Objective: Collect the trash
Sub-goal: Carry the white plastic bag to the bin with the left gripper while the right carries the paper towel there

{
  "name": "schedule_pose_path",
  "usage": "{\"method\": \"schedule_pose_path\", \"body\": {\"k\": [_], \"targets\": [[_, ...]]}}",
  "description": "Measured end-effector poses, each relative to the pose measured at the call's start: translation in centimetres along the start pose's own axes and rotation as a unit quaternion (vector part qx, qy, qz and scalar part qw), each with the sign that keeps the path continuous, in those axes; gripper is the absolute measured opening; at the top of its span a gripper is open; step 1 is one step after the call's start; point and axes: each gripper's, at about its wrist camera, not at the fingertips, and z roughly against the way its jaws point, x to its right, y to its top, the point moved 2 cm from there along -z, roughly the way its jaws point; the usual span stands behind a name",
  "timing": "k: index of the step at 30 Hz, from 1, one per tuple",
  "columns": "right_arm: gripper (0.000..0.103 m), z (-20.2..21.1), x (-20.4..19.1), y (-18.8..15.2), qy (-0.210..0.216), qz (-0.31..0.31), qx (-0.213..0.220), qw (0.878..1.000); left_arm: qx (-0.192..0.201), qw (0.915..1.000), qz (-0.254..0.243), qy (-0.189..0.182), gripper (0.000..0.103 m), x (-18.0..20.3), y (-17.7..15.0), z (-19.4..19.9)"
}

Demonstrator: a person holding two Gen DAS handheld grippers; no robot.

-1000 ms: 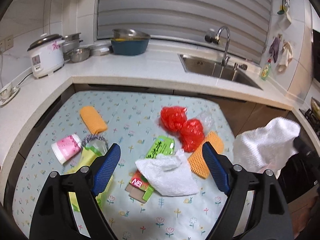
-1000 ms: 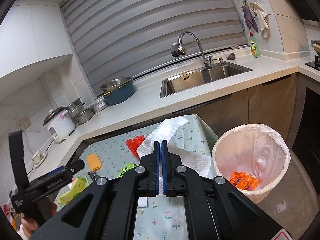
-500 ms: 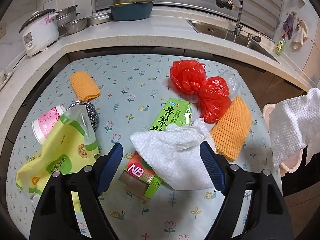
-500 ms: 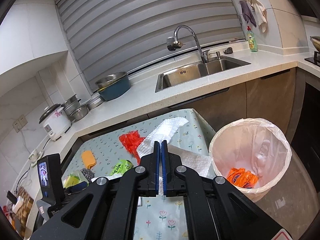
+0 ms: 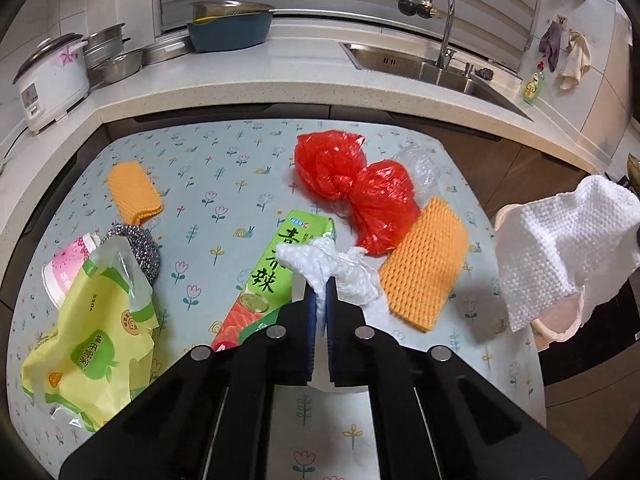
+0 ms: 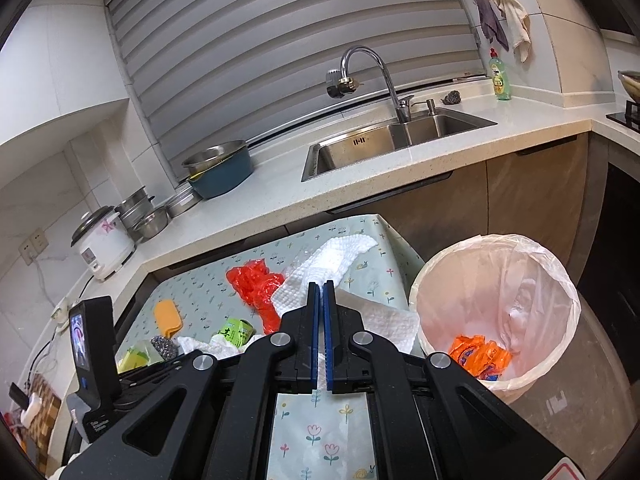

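Observation:
My left gripper (image 5: 319, 280) is low over the flowered table mat (image 5: 224, 168). Its jaws are closing, and the pads pinch a crumpled white paper towel (image 5: 336, 268) that bunches up above the tips. That towel lies partly over a green carton (image 5: 280, 260). My right gripper (image 6: 321, 286) is shut on a second white paper towel (image 6: 340, 256), held in the air beside the lined bin (image 6: 440, 264). This second towel (image 5: 560, 248) shows at the right edge of the left wrist view. An orange wrapper (image 6: 478, 354) lies inside the bin.
On the mat lie a red plastic bag (image 5: 352, 184), two orange foam nets (image 5: 428, 264) (image 5: 134, 192), a yellow-green bag (image 5: 92, 340), a steel scourer (image 5: 140, 244), a pink cup (image 5: 66, 264) and clear film (image 5: 420, 164). Counter, sink (image 6: 384, 140) and rice cooker (image 5: 52, 76) stand behind.
My left gripper has dropped toward the mat and its jaws have gone from wide apart to pinching the crumpled towel. The right gripper has stayed shut on its towel, barely moving.

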Motion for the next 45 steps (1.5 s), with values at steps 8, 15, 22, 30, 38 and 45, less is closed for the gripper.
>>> {"method": "schedule_pose_path", "body": {"k": [8, 15, 22, 30, 38, 45], "targets": [[0.002, 1.6, 1.8, 1.6, -0.020, 0.000, 0.023, 1.000, 0.039, 0.9979, -0.021, -0.047, 0.004, 4.2, 3.1, 3.2], [0.002, 2.9, 4.8, 3.1, -0.056, -0.002, 0.042, 0.998, 0.057, 0.9917, -0.059, -0.099, 0.004, 10.4, 5.3, 4.1], [0.002, 3.4, 8.7, 4.3, -0.097, -0.014, 0.051, 0.994, 0.048, 0.9805, -0.102, -0.161, 0.004, 17.5, 6.4, 3.3], [0.003, 2.6, 12.6, 4.3, -0.135, -0.026, 0.038, 0.990, 0.017, 0.9699, -0.130, -0.205, 0.004, 23.4, 6.2, 0.5], [0.005, 0.7, 14.8, 4.0, -0.147, -0.041, 0.019, 0.988, 0.002, 0.9683, -0.126, -0.216, 0.033, 25.9, 5.9, -2.0], [0.010, 0.0, 15.0, 3.7, -0.142, -0.048, 0.015, 0.989, 0.017, 0.9721, -0.123, -0.199, 0.048, 25.0, 6.1, -1.8]]}}
